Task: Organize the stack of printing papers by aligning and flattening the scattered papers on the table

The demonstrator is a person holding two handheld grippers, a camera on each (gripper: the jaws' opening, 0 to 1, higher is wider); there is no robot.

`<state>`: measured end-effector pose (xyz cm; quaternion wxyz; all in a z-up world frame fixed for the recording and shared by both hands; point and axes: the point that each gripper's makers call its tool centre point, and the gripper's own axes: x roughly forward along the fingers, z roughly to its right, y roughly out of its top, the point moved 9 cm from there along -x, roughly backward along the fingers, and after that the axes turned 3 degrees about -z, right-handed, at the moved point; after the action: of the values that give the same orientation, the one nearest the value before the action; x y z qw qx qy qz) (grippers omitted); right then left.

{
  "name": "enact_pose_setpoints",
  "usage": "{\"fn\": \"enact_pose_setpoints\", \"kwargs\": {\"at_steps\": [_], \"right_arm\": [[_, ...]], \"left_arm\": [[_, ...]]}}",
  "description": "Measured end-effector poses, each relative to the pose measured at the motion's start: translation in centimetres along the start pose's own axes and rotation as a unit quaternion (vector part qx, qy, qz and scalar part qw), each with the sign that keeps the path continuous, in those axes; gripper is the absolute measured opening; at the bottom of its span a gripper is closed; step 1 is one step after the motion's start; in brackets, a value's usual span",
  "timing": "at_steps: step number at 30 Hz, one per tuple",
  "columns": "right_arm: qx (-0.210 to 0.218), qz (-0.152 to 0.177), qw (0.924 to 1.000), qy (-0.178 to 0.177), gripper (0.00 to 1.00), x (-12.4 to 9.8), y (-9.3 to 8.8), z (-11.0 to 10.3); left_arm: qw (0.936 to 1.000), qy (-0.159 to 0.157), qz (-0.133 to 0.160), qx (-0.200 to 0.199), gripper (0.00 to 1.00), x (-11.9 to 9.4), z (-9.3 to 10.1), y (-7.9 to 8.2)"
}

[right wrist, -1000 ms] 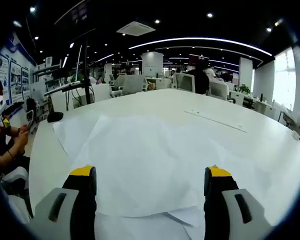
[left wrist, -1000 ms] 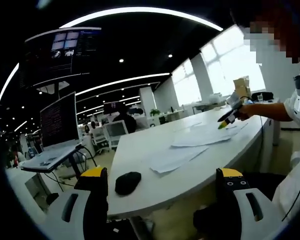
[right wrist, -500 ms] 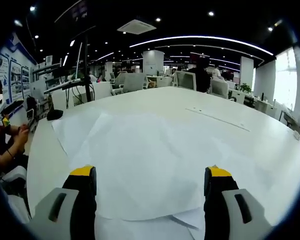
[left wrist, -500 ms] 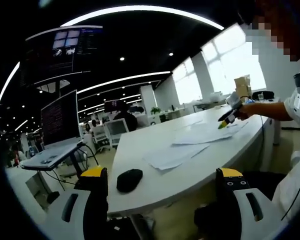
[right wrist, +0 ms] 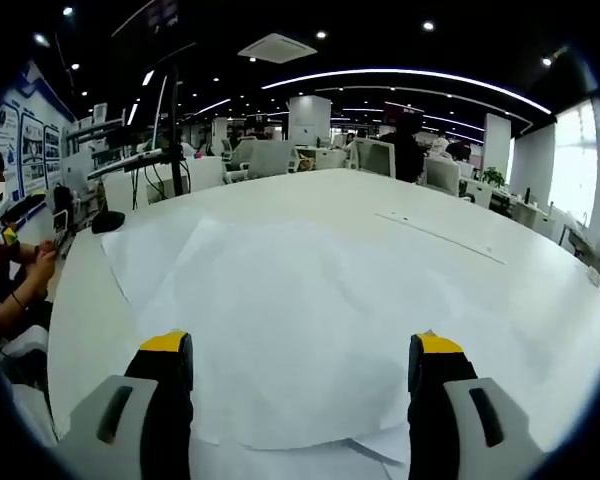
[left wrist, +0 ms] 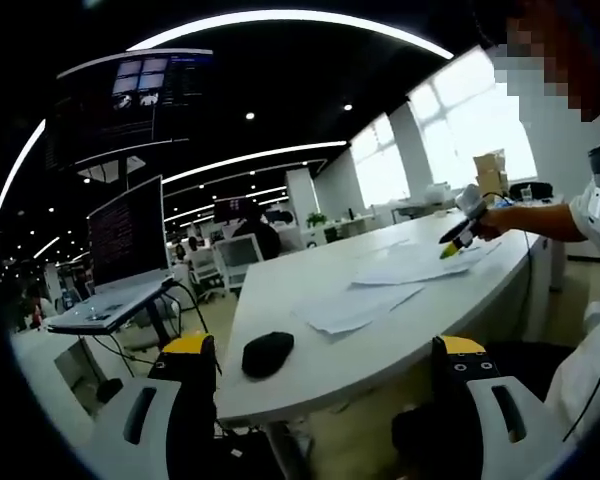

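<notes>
Several white printing papers (right wrist: 300, 300) lie loosely overlapped on the white table (right wrist: 460, 210), spreading straight ahead of my right gripper (right wrist: 300, 345). That gripper is open, its yellow-tipped jaws just above the near edge of the sheets with nothing between them. My left gripper (left wrist: 324, 350) is open too and hangs off the table's end, below its edge. From there the papers (left wrist: 355, 305) are fanned across the tabletop (left wrist: 280, 290), and the right gripper (left wrist: 458, 232) is held low over their far end by a person's hand.
A black mouse (left wrist: 268, 352) lies near the table's end, also seen as the mouse (right wrist: 108, 222). A laptop on a stand (left wrist: 120, 250) stands beside the table. Office chairs (right wrist: 270, 160) and seated people are beyond the far side. A person's arm (right wrist: 20, 285) is at the left.
Both views have shifted a little with the hands: the left one has drawn slightly nearer the table end, the right one has crept forward over the sheets. The papers have not moved.
</notes>
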<state>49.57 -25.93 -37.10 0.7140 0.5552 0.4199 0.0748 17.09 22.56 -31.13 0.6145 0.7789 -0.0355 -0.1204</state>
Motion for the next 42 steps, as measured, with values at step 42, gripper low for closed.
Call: {"fn": "enact_pose_setpoints", "kwargs": {"at_steps": [42], "right_arm": [[0.02, -0.019, 0.9996, 0.006, 0.84, 1.4, -1.8, 1.0]], "left_arm": [[0.9999, 0.009, -0.008, 0.003, 0.91, -0.1, 0.0, 0.1]]}}
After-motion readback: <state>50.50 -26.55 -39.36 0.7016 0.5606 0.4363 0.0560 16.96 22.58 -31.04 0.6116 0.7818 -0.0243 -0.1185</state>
